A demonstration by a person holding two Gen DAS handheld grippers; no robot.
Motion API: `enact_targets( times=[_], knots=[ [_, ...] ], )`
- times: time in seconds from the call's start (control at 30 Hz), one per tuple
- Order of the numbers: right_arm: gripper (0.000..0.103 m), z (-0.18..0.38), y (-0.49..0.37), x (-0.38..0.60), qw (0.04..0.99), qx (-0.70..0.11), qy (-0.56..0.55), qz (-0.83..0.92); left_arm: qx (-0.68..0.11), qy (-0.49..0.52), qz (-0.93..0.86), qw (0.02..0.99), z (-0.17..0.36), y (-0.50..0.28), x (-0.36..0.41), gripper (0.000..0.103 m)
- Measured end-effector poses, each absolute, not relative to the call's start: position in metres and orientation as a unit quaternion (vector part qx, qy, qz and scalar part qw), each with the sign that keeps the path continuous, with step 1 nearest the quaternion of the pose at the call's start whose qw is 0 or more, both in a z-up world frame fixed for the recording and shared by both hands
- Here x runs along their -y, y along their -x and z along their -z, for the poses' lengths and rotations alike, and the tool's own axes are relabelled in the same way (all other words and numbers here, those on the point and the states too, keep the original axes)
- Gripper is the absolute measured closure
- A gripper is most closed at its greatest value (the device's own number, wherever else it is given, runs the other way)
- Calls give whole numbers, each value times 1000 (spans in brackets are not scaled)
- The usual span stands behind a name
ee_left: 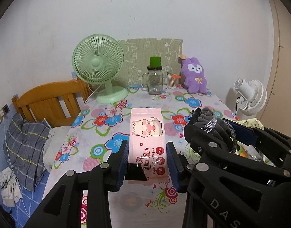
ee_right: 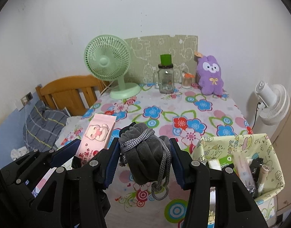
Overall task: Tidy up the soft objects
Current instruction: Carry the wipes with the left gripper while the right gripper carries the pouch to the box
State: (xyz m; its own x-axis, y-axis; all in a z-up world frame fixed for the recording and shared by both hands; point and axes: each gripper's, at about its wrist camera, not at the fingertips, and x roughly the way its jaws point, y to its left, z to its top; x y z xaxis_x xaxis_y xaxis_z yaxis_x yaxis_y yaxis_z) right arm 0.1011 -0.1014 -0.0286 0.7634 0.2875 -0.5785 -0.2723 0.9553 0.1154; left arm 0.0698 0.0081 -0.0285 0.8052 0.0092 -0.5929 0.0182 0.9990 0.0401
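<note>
Left hand-held gripper clamps a pink wipes pack at its near end, the pack's long axis running away from the camera, above the floral worktop. Right hand-held gripper, part-open, clasps a grey drawstring pouch, its cord dangling. The basket at right is partly cut off; its contents are indistinct.

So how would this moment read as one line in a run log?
left gripper: shut on wipes pack | right gripper: shut on grey pouch | both above table | fabric bin: right
</note>
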Motion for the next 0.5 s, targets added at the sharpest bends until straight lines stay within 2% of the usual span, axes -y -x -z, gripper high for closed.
enact_targets(
  times=[0.5],
  knots=[
    [49, 8, -91, 139, 949, -283, -15, -139, -286, -28, 12, 958, 12, -65, 30, 64]
  ],
)
